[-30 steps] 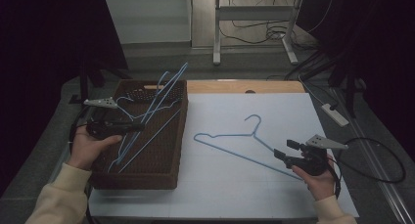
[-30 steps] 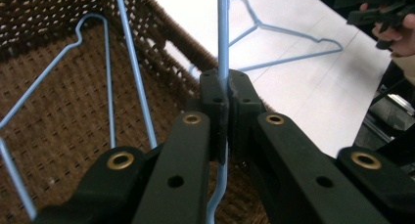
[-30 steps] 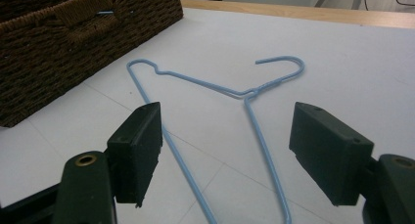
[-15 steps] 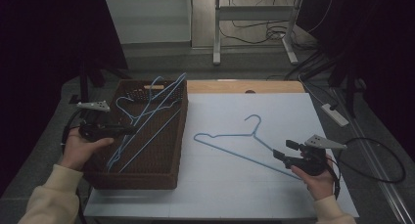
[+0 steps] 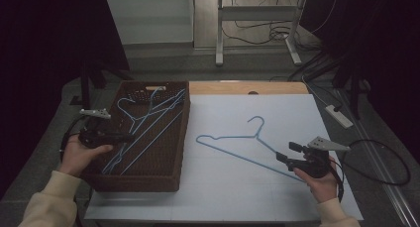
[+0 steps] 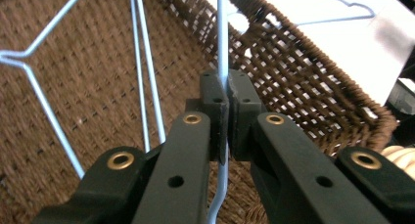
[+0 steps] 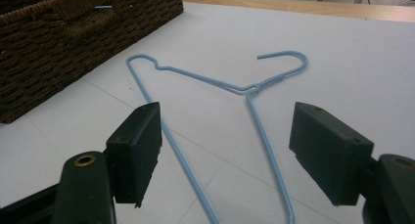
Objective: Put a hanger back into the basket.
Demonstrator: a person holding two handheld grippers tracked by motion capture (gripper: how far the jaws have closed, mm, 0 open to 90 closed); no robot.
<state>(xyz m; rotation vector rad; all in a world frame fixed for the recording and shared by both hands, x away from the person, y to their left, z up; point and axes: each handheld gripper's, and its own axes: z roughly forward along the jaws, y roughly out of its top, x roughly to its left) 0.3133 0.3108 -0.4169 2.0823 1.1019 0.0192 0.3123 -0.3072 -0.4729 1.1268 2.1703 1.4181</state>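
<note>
- High view: the left tool is reaching over the left wall of the dark brown woven wicker basket, its jaws closed on the wire of a light blue wire hanger in the basket; that hanger is lying slanted among other blue wire hangers piled inside.
- High view: the right tool is resting low over the white tabletop, jaws standing apart, just at the lower end of the light blue wire hanger on the tabletop, which is lying flat with its hook pointing away from the person, right of the basket and apart from it.
- Left gripper view: the left tool is pinching the blue wire between its two black pads; the wire is running straight up from the jaws and also bending down below them, over the basket's woven floor, with the basket's wall just to the right.
- Right gripper view: the right tool is gaping wide, gripping nothing; the hanger on the tabletop is lying ahead, its two long wires passing between the jaws without touching either pad, and the basket's corner is sitting off to the upper left.
</note>
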